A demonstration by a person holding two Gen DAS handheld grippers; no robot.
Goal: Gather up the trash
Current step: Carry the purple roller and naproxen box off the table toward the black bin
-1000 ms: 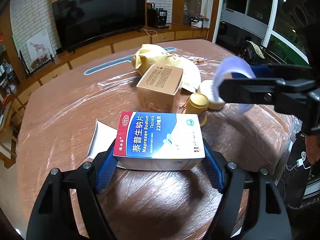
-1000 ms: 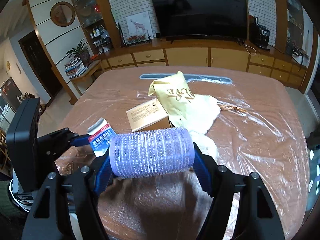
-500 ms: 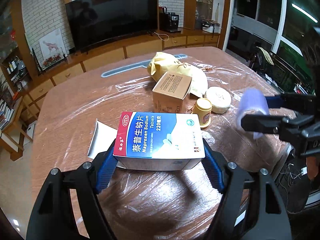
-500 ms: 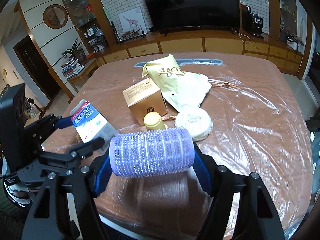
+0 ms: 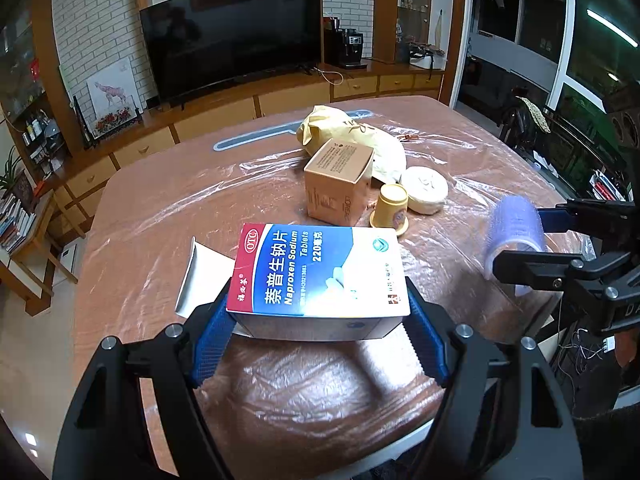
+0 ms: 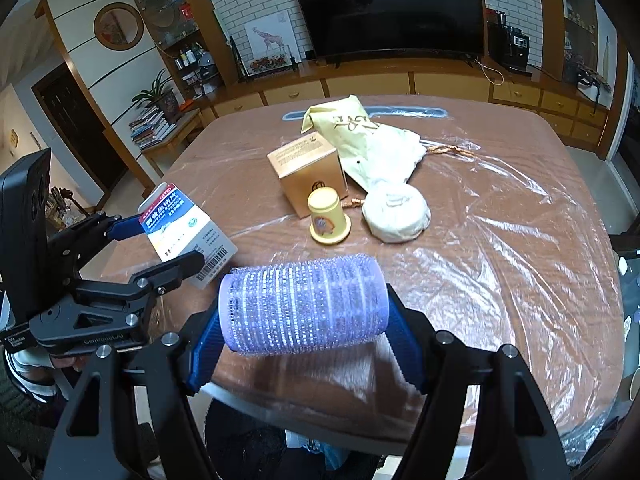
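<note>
Trash in both grippers: left (image 5: 318, 320) clamps pillbox (image 5: 320, 270), right (image 6: 304, 336) clamps roller (image 6: 304, 304); next we probably need a bin, unseen here.

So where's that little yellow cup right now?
The yellow cup stands upside down on the plastic-covered table, right in front of the tan box, with the round white pad just to its right. Neither gripper is touching it.

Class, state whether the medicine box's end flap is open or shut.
Open: the medicine box has a white flap sticking out past the left gripper.
</note>
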